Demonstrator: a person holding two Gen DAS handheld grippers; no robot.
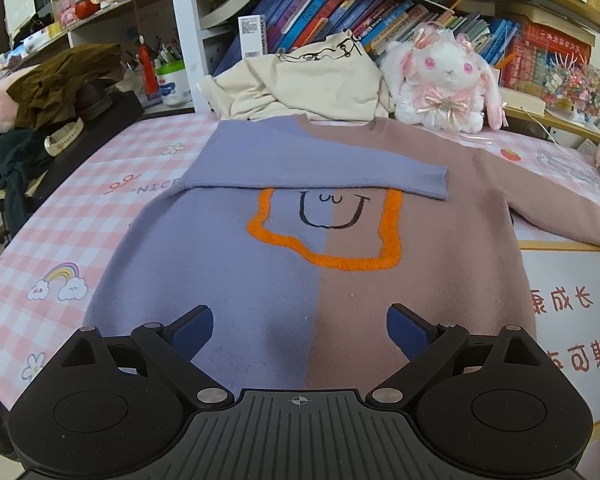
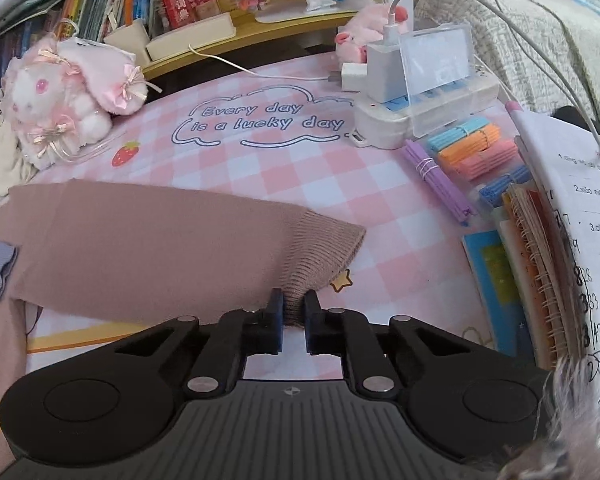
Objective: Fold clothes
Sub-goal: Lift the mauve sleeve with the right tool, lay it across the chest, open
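Right gripper [image 2: 293, 305] fingers pinch pink sleeve cuff [image 2: 320, 256] — left gripper [image 1: 299, 326] fingers wide, seemingly above sweater [image 1: 300, 240].

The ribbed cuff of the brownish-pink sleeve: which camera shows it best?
The right wrist view. There the ribbed cuff of the brownish-pink sleeve lies close up, pinched between the right gripper's blue pads. The left wrist view shows only that sleeve's upper part, running off the right edge; the cuff is out of frame.

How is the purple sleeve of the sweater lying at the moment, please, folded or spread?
Folded: the purple sleeve lies across the sweater, its cuff reaching the brown half.
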